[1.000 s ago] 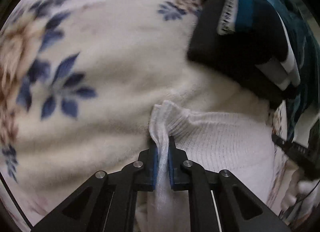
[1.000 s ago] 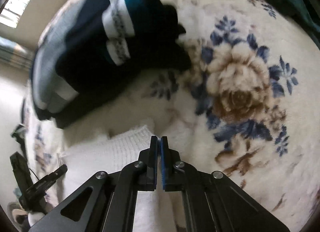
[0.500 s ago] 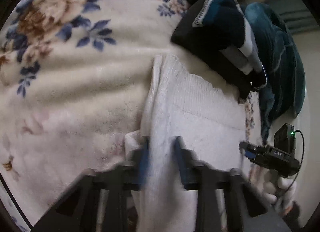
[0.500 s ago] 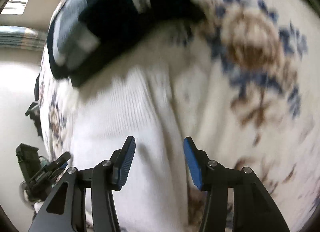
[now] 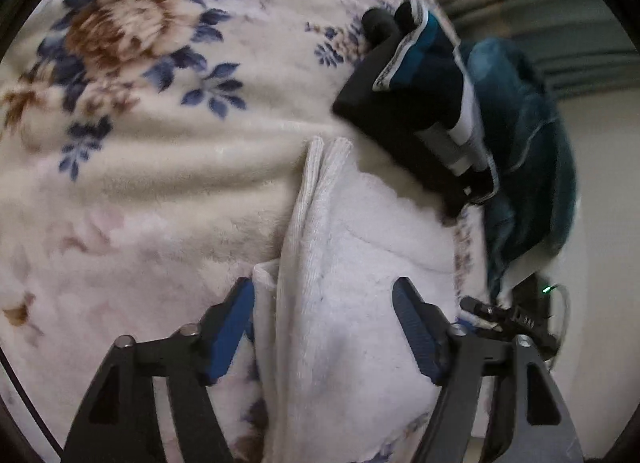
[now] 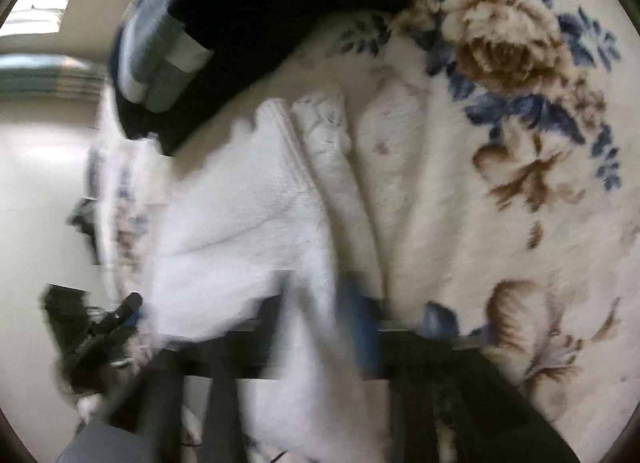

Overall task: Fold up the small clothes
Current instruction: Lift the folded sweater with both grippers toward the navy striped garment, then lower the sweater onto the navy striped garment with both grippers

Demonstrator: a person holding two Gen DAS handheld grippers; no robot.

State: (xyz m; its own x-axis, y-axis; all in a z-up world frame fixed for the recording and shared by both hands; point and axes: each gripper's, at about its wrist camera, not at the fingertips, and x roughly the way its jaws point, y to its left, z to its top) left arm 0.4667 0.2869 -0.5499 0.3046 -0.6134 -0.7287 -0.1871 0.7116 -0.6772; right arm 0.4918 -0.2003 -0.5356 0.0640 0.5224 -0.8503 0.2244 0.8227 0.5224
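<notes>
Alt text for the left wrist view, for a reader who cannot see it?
The left hand-held gripper, jaws open after just opening, sits over a folded white garment on a cream floral blanket. Behind lies a stack of dark folded clothes.

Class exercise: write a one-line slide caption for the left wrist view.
Open left gripper above a folded white garment on a floral blanket, dark folded clothes behind.
</notes>
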